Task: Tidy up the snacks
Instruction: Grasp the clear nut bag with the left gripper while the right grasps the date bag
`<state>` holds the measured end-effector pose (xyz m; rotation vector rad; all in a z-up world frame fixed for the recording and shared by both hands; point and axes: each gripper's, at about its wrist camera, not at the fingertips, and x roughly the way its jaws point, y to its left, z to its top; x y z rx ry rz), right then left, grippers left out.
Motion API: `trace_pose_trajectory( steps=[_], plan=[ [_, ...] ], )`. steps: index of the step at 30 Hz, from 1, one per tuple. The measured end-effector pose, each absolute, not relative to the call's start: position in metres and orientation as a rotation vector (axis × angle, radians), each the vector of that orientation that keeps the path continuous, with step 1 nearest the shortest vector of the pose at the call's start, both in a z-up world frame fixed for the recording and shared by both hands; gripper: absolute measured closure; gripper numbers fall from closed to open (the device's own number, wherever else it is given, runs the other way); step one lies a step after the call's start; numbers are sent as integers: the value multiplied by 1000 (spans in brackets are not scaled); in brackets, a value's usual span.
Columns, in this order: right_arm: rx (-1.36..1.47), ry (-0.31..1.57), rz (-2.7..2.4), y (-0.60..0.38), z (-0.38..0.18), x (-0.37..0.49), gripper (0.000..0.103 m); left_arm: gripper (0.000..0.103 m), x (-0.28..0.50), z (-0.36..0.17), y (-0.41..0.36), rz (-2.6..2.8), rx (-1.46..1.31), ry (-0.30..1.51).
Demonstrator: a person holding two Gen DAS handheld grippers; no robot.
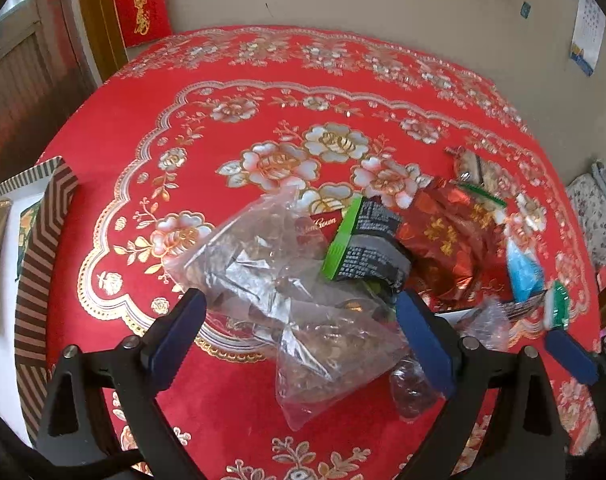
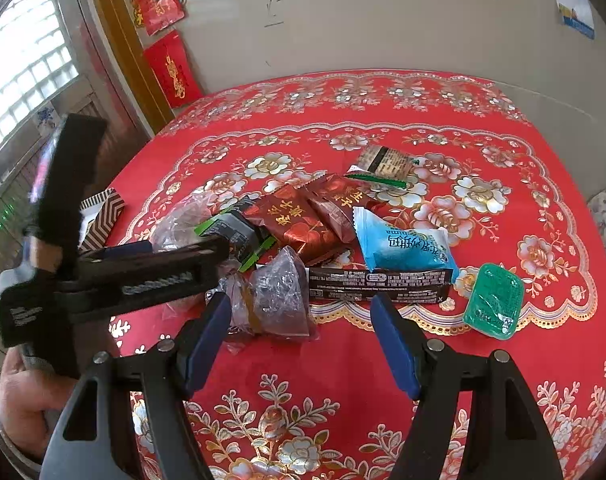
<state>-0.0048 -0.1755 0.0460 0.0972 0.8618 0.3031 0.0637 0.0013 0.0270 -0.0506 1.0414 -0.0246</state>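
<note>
Red tablecloth (image 2: 383, 360) with gold-and-silver flowers; glossy red packets (image 2: 303, 220), a light-blue packet (image 2: 403, 248), a green packet (image 2: 493, 300).

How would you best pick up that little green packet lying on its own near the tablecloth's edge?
Probably pinch the green packet across its short sides, coming straight down from above. It lies flat on the red tablecloth, apart from the pile, so both sides look free for the open right hand-held gripper.
</note>
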Motion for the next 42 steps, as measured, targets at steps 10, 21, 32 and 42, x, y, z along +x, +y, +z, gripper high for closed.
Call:
trace_pose_trajectory(
  steps=[10,21,32,42],
  plan=[
    [82,862,331,-165,47,-5,31,7,62,19,44,-2,-58,1076],
    [25,896,277,-148,36,8,24,7,70,15,38,-12,-50,1097],
    [-13,929,346,-124,17,22,29,7,77,10,41,-22,-33,1081],
    [-89,874,358,-115,20,-1,36,69,63,20,52,-58,3,1038]
  ],
)
